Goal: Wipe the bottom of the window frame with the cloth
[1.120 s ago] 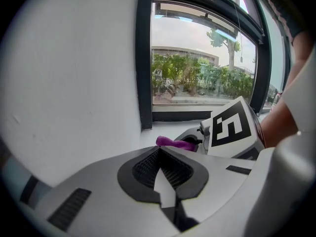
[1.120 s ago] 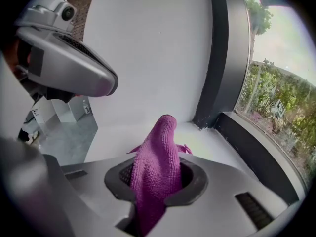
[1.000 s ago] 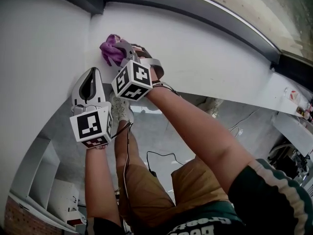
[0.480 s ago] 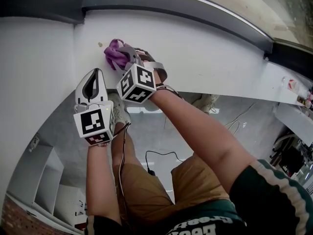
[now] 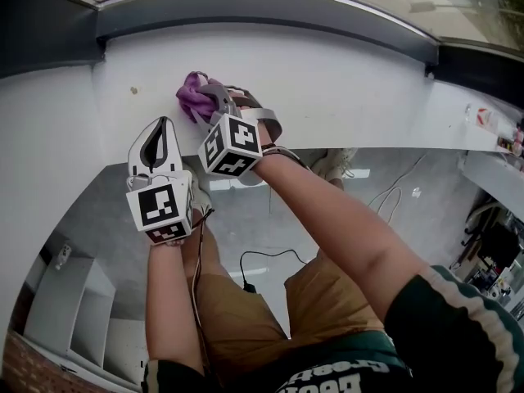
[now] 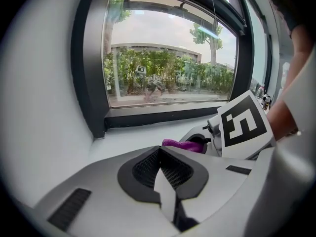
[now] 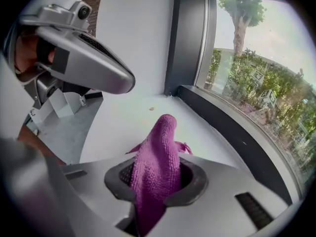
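A purple cloth (image 5: 191, 95) lies bunched on the white sill (image 5: 352, 88), a little to the right of the left corner. My right gripper (image 5: 212, 98) is shut on the cloth and presses it to the sill. In the right gripper view the cloth (image 7: 159, 152) sticks up out of my right gripper (image 7: 156, 180). The dark bottom rail of the window frame (image 5: 270, 8) runs just beyond it. My left gripper (image 5: 160, 123) hovers shut and empty at the sill's near edge, left of the right one. The left gripper view shows that left gripper (image 6: 159, 151) with the cloth (image 6: 178, 143) ahead.
A small brown speck (image 5: 133, 91) sits on the sill left of the cloth. The white side wall (image 5: 41, 137) and the dark upright frame post (image 6: 89, 68) close off the left corner. Small items (image 5: 491, 129) stand at the sill's far right end.
My right gripper has drawn the cloth to the right along the sill, away from the left corner. The left gripper has kept its place beside it.
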Demonstrator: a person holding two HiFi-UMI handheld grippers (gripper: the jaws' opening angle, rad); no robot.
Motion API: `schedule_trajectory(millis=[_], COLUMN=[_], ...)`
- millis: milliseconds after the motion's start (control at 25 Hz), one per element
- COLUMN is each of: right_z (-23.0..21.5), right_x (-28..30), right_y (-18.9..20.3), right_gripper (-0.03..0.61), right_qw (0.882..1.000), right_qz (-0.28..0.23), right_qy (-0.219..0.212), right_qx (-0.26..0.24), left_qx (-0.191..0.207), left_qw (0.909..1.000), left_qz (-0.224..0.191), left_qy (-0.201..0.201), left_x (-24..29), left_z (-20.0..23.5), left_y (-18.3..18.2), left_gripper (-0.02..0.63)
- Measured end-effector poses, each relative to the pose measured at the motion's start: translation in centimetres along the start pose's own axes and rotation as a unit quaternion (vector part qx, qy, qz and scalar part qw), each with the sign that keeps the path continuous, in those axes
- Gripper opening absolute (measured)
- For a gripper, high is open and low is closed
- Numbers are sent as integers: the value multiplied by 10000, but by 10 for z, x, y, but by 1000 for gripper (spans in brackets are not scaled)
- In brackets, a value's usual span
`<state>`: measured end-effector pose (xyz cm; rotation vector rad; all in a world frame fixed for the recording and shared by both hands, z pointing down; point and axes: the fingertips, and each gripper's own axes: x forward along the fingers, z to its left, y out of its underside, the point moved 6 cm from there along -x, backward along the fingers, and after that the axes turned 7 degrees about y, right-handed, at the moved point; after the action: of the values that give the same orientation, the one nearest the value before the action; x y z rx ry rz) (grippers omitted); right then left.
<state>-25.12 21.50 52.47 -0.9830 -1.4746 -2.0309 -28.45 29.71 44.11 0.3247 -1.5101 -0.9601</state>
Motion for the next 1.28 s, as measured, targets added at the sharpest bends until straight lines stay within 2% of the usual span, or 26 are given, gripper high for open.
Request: schedule_trajectory(millis=[320, 1280], right_z=[-18, -69], right_x=[-24, -85], right_y=[33, 121], right_gripper=[83, 83], right_qw=[9992, 9967], right_qz=[317, 555], right_qy=[234, 437], right_qx=[-113, 390], left_qx=[156, 693], left_qw=[9996, 9934], left_qz=[47, 276], left_qy=[221, 876], left_x=[13, 66], left_z=[-34, -134], left_y=[-15, -42], left_gripper=[9, 9])
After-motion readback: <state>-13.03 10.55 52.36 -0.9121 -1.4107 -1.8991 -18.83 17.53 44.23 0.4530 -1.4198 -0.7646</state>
